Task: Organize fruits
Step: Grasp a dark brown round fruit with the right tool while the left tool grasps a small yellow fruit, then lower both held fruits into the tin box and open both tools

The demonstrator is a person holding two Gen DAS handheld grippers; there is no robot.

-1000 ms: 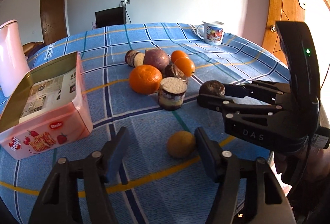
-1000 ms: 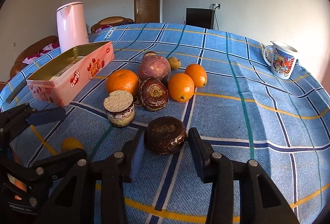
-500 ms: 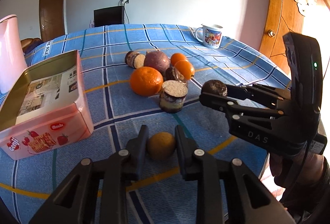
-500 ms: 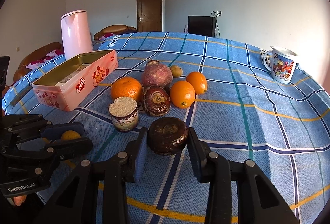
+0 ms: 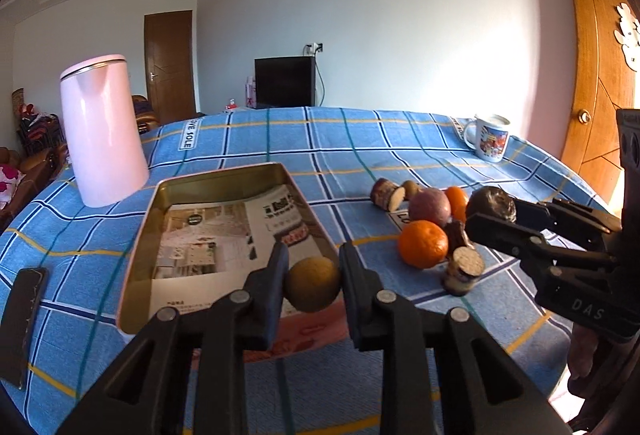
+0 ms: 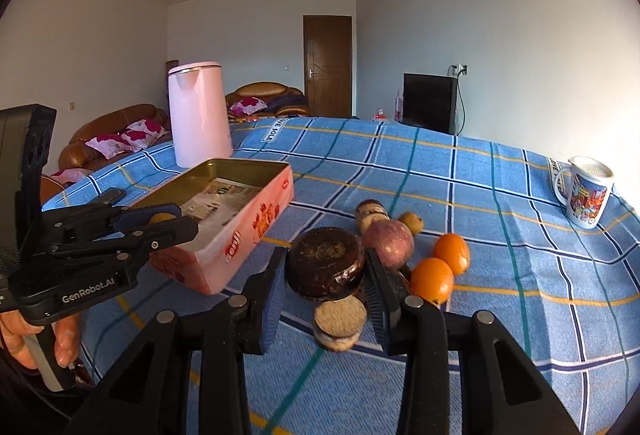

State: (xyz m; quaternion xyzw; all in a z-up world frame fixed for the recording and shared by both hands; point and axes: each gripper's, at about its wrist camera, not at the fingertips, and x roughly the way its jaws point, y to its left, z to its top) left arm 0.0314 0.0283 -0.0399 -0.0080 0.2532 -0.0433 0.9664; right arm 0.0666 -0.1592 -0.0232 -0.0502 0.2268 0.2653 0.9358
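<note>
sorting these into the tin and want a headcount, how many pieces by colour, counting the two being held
orange fruit: 3
yellow-brown fruit: 2
purple fruit: 1
dark brown fruit: 2
cut piece with pale face: 2
total: 10

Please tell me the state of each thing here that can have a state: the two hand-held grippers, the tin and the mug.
Left hand-held gripper: shut on the small yellow-brown fruit, over the tin's near end.
Right hand-held gripper: shut on the dark brown fruit, lifted.
Pink tin: open, paper inside, no fruit.
Mug: upright.
</note>
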